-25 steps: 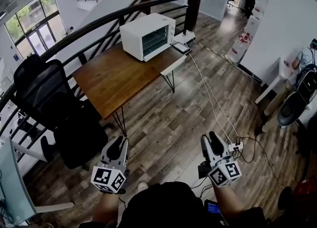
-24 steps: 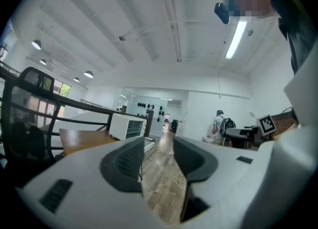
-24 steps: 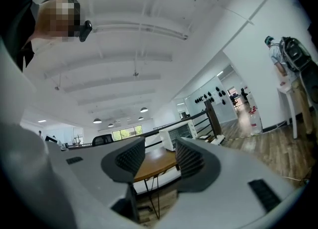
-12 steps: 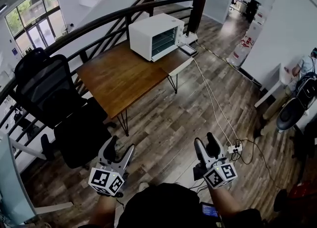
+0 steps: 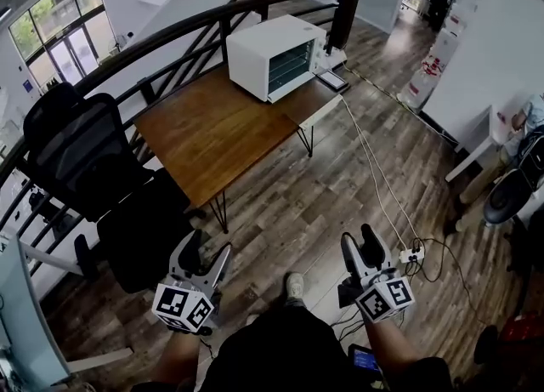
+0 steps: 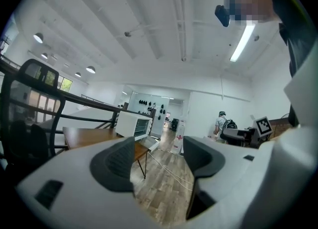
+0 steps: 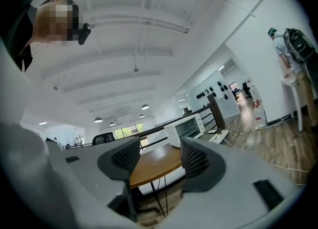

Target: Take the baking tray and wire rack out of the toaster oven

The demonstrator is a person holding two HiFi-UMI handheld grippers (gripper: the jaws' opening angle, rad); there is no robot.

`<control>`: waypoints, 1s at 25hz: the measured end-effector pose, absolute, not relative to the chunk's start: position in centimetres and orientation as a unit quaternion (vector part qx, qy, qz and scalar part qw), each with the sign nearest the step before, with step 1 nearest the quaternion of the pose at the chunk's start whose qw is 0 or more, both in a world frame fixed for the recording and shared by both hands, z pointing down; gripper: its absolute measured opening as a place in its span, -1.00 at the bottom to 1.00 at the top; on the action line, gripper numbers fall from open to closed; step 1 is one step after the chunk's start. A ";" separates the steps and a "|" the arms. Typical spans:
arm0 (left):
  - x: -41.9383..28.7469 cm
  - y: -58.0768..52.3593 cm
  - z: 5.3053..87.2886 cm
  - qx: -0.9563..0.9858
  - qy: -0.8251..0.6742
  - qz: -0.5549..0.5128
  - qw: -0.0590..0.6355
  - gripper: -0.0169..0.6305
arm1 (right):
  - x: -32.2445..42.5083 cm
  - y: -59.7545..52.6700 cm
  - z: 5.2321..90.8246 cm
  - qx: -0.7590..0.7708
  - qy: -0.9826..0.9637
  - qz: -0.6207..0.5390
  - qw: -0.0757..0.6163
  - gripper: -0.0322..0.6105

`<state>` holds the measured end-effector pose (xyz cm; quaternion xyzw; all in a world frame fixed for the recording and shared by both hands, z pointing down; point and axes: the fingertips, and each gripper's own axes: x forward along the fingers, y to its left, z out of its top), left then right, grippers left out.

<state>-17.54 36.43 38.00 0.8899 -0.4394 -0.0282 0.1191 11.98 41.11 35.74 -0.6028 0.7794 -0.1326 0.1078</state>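
The white toaster oven (image 5: 276,57) stands at the far end of a wooden table (image 5: 217,135), well ahead of both grippers. Dark rack lines show behind its front; the baking tray cannot be made out. The oven (image 6: 133,125) is small in the left gripper view and, in the right gripper view, the oven (image 7: 185,127) is too. My left gripper (image 5: 205,255) is over the floor at lower left; its jaws have just been opening and are empty. My right gripper (image 5: 360,241) is at lower right, open; its jaws have just been closing a little with nothing between them.
A black office chair (image 5: 89,169) stands left of the table, close to my left gripper. A dark railing (image 5: 195,29) runs behind the table. A cable and power strip (image 5: 410,254) lie on the floor at right. A person (image 5: 520,122) sits at a white desk far right.
The left jaws went from nearly shut to wide open. The right jaws widened as well. Both grippers and the view moved forward, so the table and oven sit slightly nearer.
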 end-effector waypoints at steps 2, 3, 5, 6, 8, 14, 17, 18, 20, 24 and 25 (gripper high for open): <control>-16.1 34.8 37.8 0.890 -0.439 -0.028 0.117 -0.01 | 13.4 39.2 35.6 -0.600 0.782 -0.129 0.114 -0.19; -15.3 33.8 37.6 0.890 -0.439 -0.030 0.118 -0.01 | 14.1 38.1 35.5 -0.596 0.785 -0.125 0.115 -0.20; -13.6 31.8 37.1 0.889 -0.441 -0.039 0.118 -0.01 | 15.8 35.4 35.2 -0.587 0.792 -0.119 0.118 -0.23; -12.8 30.9 36.8 0.888 -0.443 -0.043 0.117 -0.01 | 16.7 34.0 35.1 -0.582 0.795 -0.121 0.122 -0.23; -11.2 29.1 36.2 0.885 -0.449 -0.046 0.111 -0.01 | 18.5 31.7 34.7 -0.575 0.797 -0.125 0.135 -0.26; -6.2 24.9 35.4 0.885 -0.453 -0.042 0.103 -0.01 | 23.3 28.5 34.7 -0.565 0.800 -0.133 0.152 -0.29; -3.7 23.2 35.5 0.885 -0.449 -0.043 0.111 -0.01 | 26.9 27.3 35.9 -0.578 0.788 -0.147 0.149 -0.29; -2.9 22.5 35.6 0.887 -0.446 -0.040 0.113 -0.01 | 28.1 26.9 36.2 -0.585 0.782 -0.153 0.152 -0.29; -1.5 21.5 36.1 0.891 -0.438 -0.028 0.117 -0.01 | 29.9 26.2 36.7 -0.599 0.769 -0.160 0.155 -0.31; 0.2 19.0 37.0 0.897 -0.427 -0.016 0.116 -0.01 | 32.0 24.3 37.8 -0.616 0.756 -0.164 0.150 -0.32; 0.3 18.0 37.1 0.897 -0.427 -0.016 0.116 -0.01 | 32.1 23.6 38.0 -0.617 0.754 -0.167 0.150 -0.32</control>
